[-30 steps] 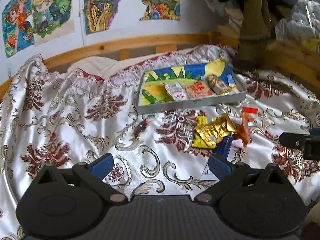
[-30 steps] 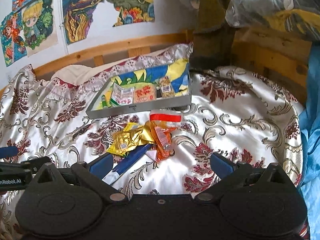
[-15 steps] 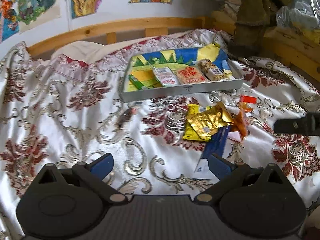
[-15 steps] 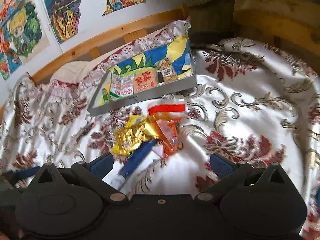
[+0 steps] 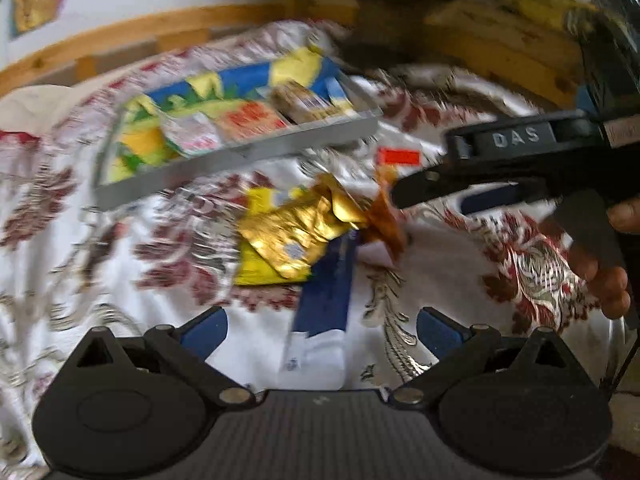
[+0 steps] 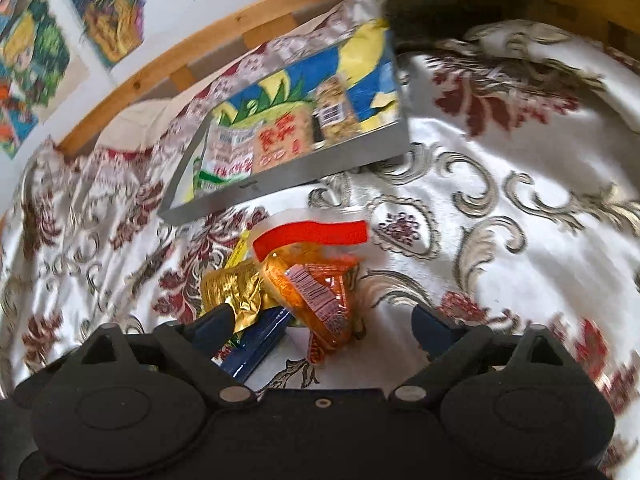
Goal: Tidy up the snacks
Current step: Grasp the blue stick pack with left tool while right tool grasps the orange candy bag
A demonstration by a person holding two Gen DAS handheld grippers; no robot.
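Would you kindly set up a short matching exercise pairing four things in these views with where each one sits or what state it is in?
Things:
1. orange packet
2. gold foil packet
3. grey tray
4. right gripper

Places or states:
A. on the bedspread behind the loose pile, holding several snacks
B. open, just above the pile
C. lying on top of a yellow packet
D. between the right gripper's open fingers, under a red strip

Pairs: 1-D, 2-C, 3-A, 4-B

White wall (image 6: pixel 168 12) hung with colourful cartoon drawings (image 6: pixel 104 12); curved wooden bed rail (image 6: pixel 224 32) below; bed spread with shiny white bedspread (image 6: pixel 500 216), red-and-gold floral pattern. Daylight.
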